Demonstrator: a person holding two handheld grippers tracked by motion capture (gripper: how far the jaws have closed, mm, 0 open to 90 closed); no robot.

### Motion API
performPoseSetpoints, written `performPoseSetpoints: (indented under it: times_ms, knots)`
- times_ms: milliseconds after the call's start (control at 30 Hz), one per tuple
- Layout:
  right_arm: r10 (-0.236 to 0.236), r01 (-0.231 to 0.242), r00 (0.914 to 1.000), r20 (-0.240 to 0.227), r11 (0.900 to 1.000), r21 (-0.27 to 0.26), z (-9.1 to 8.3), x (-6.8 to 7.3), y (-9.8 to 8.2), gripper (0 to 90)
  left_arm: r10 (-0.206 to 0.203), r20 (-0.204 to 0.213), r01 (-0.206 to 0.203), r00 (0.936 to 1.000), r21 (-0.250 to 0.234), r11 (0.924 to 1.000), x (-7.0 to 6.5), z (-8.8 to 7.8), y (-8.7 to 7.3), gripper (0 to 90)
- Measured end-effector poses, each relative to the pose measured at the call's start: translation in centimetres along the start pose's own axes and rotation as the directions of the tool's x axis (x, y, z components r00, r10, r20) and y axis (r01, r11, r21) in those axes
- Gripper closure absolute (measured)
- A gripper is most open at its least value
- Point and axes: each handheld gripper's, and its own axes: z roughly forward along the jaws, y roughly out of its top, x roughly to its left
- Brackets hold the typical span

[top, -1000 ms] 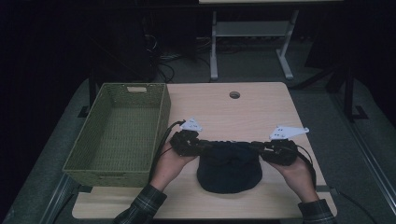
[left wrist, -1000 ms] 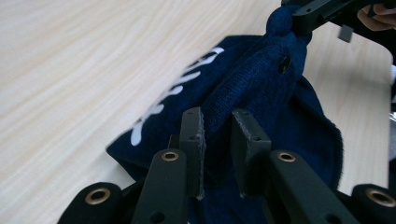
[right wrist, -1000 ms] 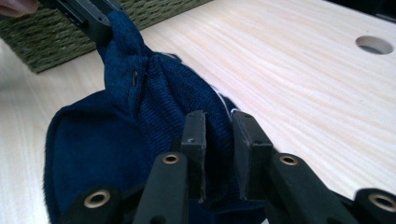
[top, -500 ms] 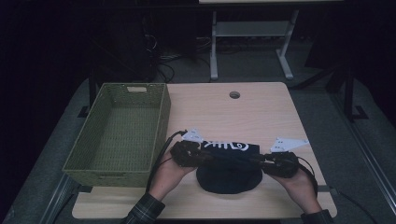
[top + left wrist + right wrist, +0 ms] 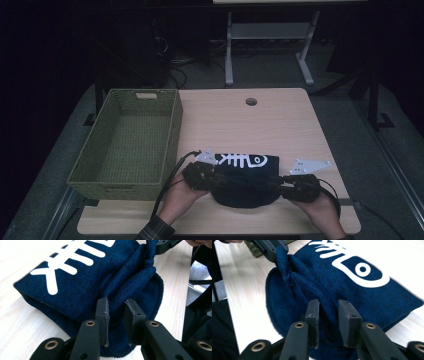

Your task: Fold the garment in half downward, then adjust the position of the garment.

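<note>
A dark blue knitted garment with a white fishbone print lies near the table's front edge, its far part folded flat and its near part rounded. My left gripper grips its left side; in the left gripper view the pads pinch a ridge of the knit. My right gripper is at its right side. Its jaws have just been opening slightly, but a fold of the knit still fills the gap between the pads. Each gripper view shows the other gripper with bunched cloth.
A green woven basket stands empty along the left of the wooden table, close to my left hand. A cable hole sits at the table's far middle. Behind the table are a white stand and cables on the floor.
Both hands have drawn toward the table's front edge and sunk, taking the garment's gripped edge with them. The white fishbone print, hidden a second ago, now lies face up.
</note>
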Motion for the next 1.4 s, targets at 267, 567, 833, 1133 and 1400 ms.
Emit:
performPoseSetpoints:
  times_ms: [267,567,833,1133,1400]
  knots:
    - [0.009,-0.009,0.9995,-0.031,1.0,0.002,-0.3,0.9,-1.1,65.2,-0.005,0.023,0.005,0.9997,0.019,0.9998,-0.5,0.4,-0.9,72.3]
    - [0.011,-0.012,0.9999,-0.01,1.0,-0.029,-2.0,1.0,-1.8,58.6,-0.004,-0.005,0.003,1.0,-0.009,1.0,-0.7,-1.7,-1.4,60.4]
    - [0.027,-0.026,0.9996,0.012,0.999,-0.039,-2.8,0.5,-1.9,61.0,-0.011,-0.012,0.01,0.9999,-0.064,0.9979,-0.8,-3.6,-1.4,53.9]
    - [0.017,-0.013,0.9987,0.049,0.996,-0.087,-3.9,-0.4,-0.5,71.3,-0.008,-0.03,0.005,0.9995,-0.109,0.994,-0.8,-4.8,-0.3,64.0]
    - [-0.003,0.007,0.9984,0.057,0.997,-0.075,-2.5,-0.9,0.8,87.8,-0.012,-0.075,0.004,0.9971,-0.114,0.9935,0.8,-3.4,1.9,87.7]
